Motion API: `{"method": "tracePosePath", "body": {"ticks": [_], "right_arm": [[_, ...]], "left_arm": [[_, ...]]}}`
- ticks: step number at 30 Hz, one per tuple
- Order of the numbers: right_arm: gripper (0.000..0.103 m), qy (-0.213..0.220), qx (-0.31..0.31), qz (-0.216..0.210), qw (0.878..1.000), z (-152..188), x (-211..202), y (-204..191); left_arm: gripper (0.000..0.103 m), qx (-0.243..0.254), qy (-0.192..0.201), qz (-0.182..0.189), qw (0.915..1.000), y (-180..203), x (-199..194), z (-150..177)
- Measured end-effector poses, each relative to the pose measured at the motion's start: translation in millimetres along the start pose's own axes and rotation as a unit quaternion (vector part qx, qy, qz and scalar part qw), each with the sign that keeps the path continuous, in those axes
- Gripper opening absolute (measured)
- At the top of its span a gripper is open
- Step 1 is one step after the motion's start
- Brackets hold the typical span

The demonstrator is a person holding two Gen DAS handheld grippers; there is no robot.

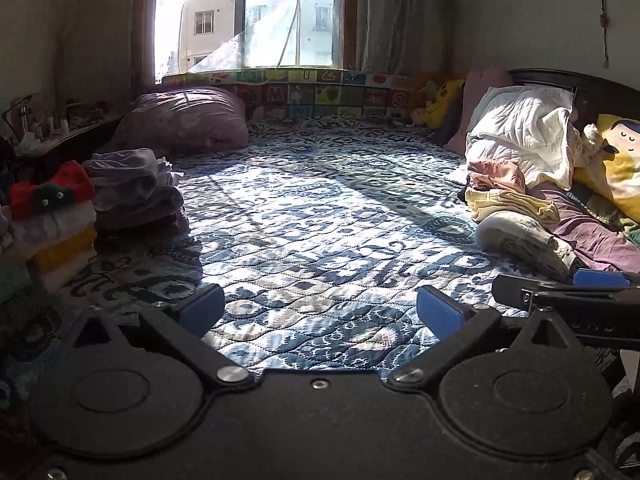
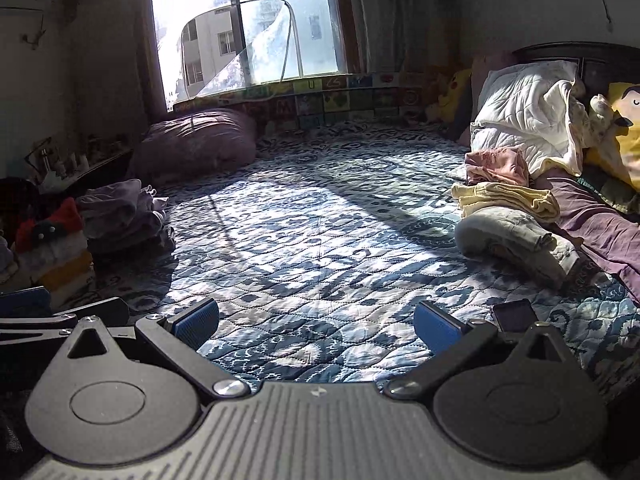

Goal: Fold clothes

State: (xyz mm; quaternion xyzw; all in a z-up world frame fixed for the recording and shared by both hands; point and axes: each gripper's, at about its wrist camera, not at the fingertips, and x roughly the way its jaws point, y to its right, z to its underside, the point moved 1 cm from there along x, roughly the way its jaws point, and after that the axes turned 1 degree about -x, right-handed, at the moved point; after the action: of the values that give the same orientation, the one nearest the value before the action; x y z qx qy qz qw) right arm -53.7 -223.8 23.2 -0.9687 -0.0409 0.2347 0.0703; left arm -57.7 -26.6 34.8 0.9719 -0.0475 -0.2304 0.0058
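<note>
Loose clothes lie heaped at the right of the bed: a grey garment [image 1: 524,240] [image 2: 516,236], a yellow one [image 1: 508,202] [image 2: 504,196], a pink one [image 1: 496,174] [image 2: 496,166] and a purple one [image 1: 592,236] [image 2: 600,228]. Folded stacks [image 1: 132,188] [image 2: 116,212] stand at the left. My left gripper [image 1: 320,312] hovers open over the blue patterned quilt [image 1: 320,216], holding nothing. My right gripper [image 2: 316,326] is likewise open and empty above the quilt [image 2: 312,232]. Each gripper's side shows at the edge of the other's view.
A purple pillow [image 1: 188,120] lies under the window. A white duvet [image 1: 524,124] and yellow plush toys [image 1: 616,160] fill the right by the headboard. A red knitted item [image 1: 52,192] tops a left stack. A dark phone [image 2: 516,314] lies on the quilt.
</note>
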Motion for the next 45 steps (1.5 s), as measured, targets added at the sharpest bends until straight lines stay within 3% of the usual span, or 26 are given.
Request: {"method": "tracePosePath", "body": {"ticks": [7,13,17,25,27,33,38,41,45], "right_arm": [[0.103,0.025,0.036,0.009,0.999,3.7,33.0,45.2],[0.103,0.042,0.097,0.082,0.991,7.2,73.6,117.9],[0.103,0.046,0.121,0.136,0.982,4.6,105.8,160.6],[0.103,0.045,0.171,0.174,0.969,11.8,173.4,227.8],[0.103,0.049,0.159,0.180,0.970,22.8,181.8,233.0],[0.102,0.075,0.152,0.179,0.969,26.3,184.6,251.6],[0.102,0.055,0.187,0.189,0.962,35.6,195.0,280.9],[0.091,0.046,0.213,0.192,0.957,38.1,194.8,297.8],[0.088,0.041,0.242,0.204,0.948,44.8,197.2,312.5]], "left_arm": [[0.102,0.014,-0.006,0.046,0.9988,24.4,45.2,-14.8],[0.102,0.031,0.002,0.082,0.9962,64.0,108.3,-28.2],[0.102,0.037,-0.036,0.099,0.9937,93.5,161.0,-32.8],[0.101,0.062,-0.093,0.140,0.9839,154.5,252.5,-41.7],[0.099,0.068,-0.085,0.154,0.9821,160.5,253.6,-41.1],[0.084,0.097,-0.082,0.216,0.9682,210.7,303.6,-50.5],[0.077,0.129,-0.089,0.263,0.9521,264.6,349.2,-53.9],[0.074,0.146,-0.096,0.285,0.9426,292.9,369.7,-52.2],[0.071,0.160,-0.102,0.304,0.9335,329.1,394.6,-49.2]]}}
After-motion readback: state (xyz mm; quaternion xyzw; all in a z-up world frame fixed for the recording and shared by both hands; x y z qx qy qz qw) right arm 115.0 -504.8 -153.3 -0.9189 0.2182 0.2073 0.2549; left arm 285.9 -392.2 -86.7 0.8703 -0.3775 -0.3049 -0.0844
